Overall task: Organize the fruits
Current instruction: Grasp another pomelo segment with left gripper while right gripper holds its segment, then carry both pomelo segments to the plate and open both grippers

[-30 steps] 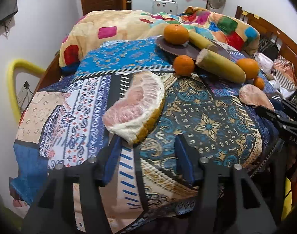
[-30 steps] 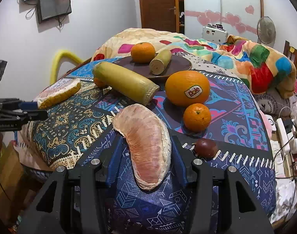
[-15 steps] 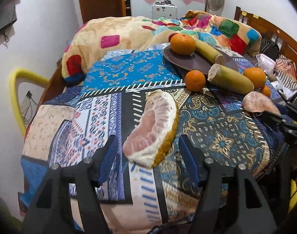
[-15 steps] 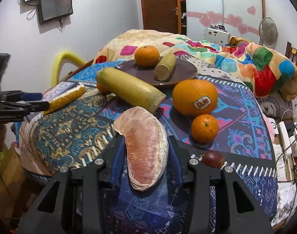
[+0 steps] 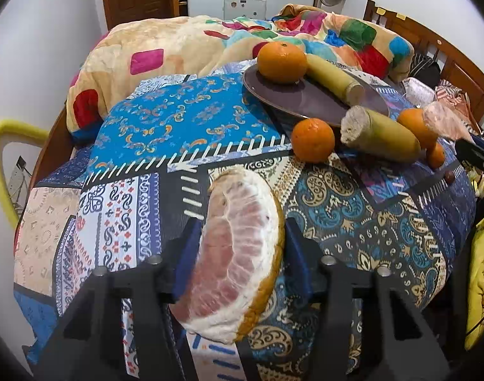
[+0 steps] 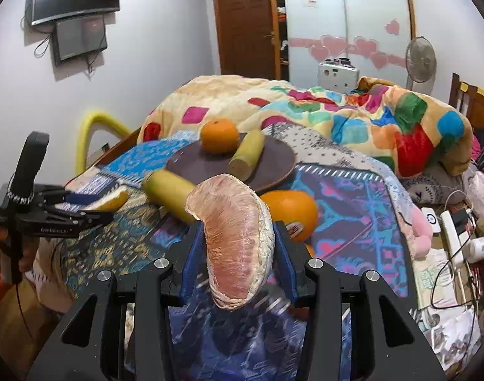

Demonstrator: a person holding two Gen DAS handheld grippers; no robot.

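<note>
Claws [image 5: 238,238] [image 6: 235,244] clamp 2 pomelo wedges [image 5: 238,247] [image 6: 238,244] | plate [image 6: 273,171] half bare

Left hand-held gripper [image 5: 240,247], jaws just closing, and right hand-held gripper [image 6: 238,247] each clamp something.

Matt black plastic left hand-held gripper [image 5: 238,247] with blue rubbery pads and bare metal screw heads. Between its fingers, a pomelo wedge [image 5: 235,260]: moist, pink, fibrous flesh, spongy white pith, yellow rind. Under it, smooth printed cotton bedspread [image 5: 178,120]. Ahead, a matt dark brown plate [image 5: 292,95], a dimpled, slightly glossy orange [image 5: 281,62], a fleecy blanket [image 5: 165,44], and a varnished wooden headboard [image 5: 432,44].
</note>
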